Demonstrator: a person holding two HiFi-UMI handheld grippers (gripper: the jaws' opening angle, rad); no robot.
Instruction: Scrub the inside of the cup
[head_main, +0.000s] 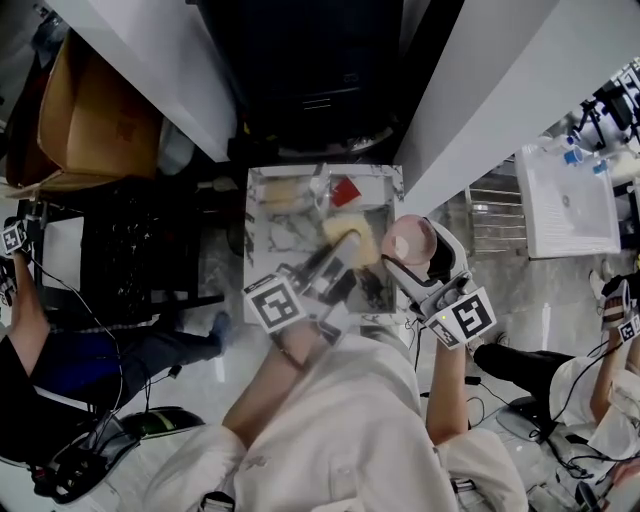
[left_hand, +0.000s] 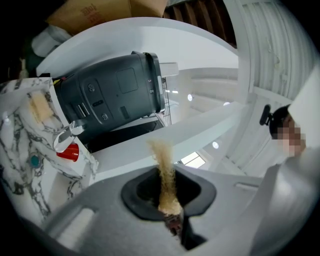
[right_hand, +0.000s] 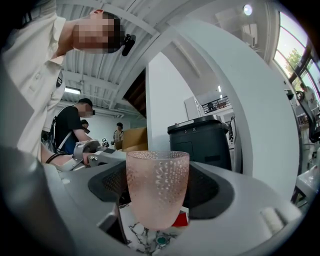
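In the head view I hold a pink dimpled glass cup (head_main: 410, 240) above the right edge of the small marble table (head_main: 268, 235). My right gripper (head_main: 408, 262) is shut on it. The right gripper view shows the cup (right_hand: 157, 185) upright between the jaws, its mouth turned away from the camera. My left gripper (head_main: 343, 258) is shut on a tan sponge (head_main: 352, 240) over the table, just left of the cup and apart from it. The sponge (left_hand: 166, 180) stands edge-on in the left gripper view, pinched at its lower end.
On the table's far side lie a red piece (head_main: 345, 190), a white clip (head_main: 320, 184) and a pale sponge-like pad (head_main: 284, 192). A black bin (left_hand: 115, 95) stands beyond the table. A cardboard box (head_main: 90, 120) is at the left. Other people stand on both sides.
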